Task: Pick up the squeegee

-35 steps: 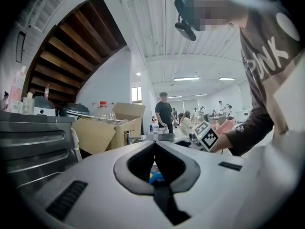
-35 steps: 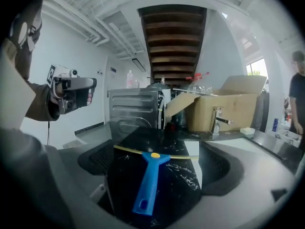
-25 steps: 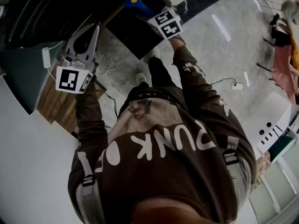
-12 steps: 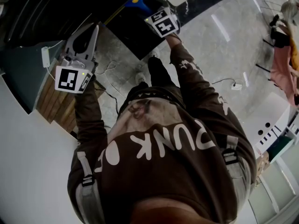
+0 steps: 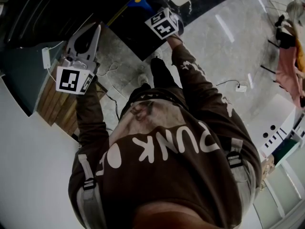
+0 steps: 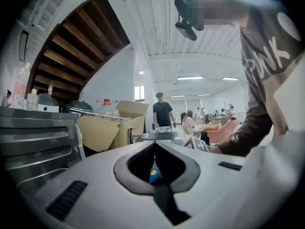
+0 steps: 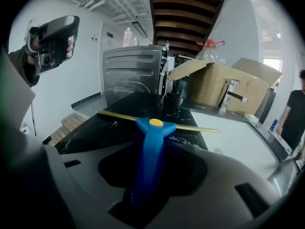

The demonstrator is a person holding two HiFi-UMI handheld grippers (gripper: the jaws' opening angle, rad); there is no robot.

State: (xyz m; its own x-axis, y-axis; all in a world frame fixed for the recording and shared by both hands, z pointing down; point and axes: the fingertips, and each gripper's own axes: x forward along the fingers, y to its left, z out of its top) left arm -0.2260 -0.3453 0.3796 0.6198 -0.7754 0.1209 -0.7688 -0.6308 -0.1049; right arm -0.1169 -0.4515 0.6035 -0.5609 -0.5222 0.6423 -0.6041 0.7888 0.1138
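Note:
The squeegee [image 7: 150, 149] has a blue handle with a yellow cap and a thin yellow blade [image 7: 114, 116]. It lies on the black marble counter [image 7: 114, 132]. My right gripper [image 7: 153, 144] points down at it with the handle running between its jaws. The jaws are closing and their tips sit against the handle's sides. In the head view only the squeegee's blue head [image 5: 138, 0] shows past the right gripper [image 5: 152, 7]. My left gripper [image 5: 97, 30] hangs to the left, shut and empty, its tips [image 6: 153, 143] meeting.
A steel appliance [image 7: 133, 75] stands at the counter's back, with an open cardboard box [image 7: 224, 87] beside it. A white surface [image 7: 233, 142] adjoins the counter on the right. People stand and sit in the room behind [image 6: 163, 113]. Wooden steps [image 5: 59, 111] lie below the left gripper.
My right gripper has dropped onto the squeegee and tilted, its marker cube sliding up and left in the head view. The left gripper has not moved.

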